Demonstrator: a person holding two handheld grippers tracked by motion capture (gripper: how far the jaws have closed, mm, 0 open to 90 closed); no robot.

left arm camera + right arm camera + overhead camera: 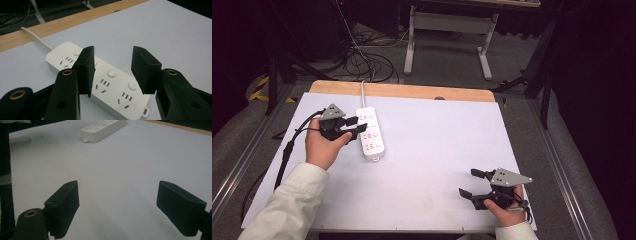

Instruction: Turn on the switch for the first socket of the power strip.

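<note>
- white power strip (100,80) lies under our left gripper (112,72), jaws apart; we'd straddle its body squarely, then close gently.
- our right gripper (117,207) waits wide open, well apart.

A white power strip (371,133) is laid flat on the pale table sheet, in its far-left part, with its long axis running roughly away from the near edge. 4 socket groups are seen along its top face in the left gripper view (100,80), each paired with a round white button beside it. A white cord (362,92) is led from its far end over the wooden edge of the table. A small loop tab is seen at its near end. In the right gripper view the strip (103,129) is seen far off, near the top of the frame.
</note>
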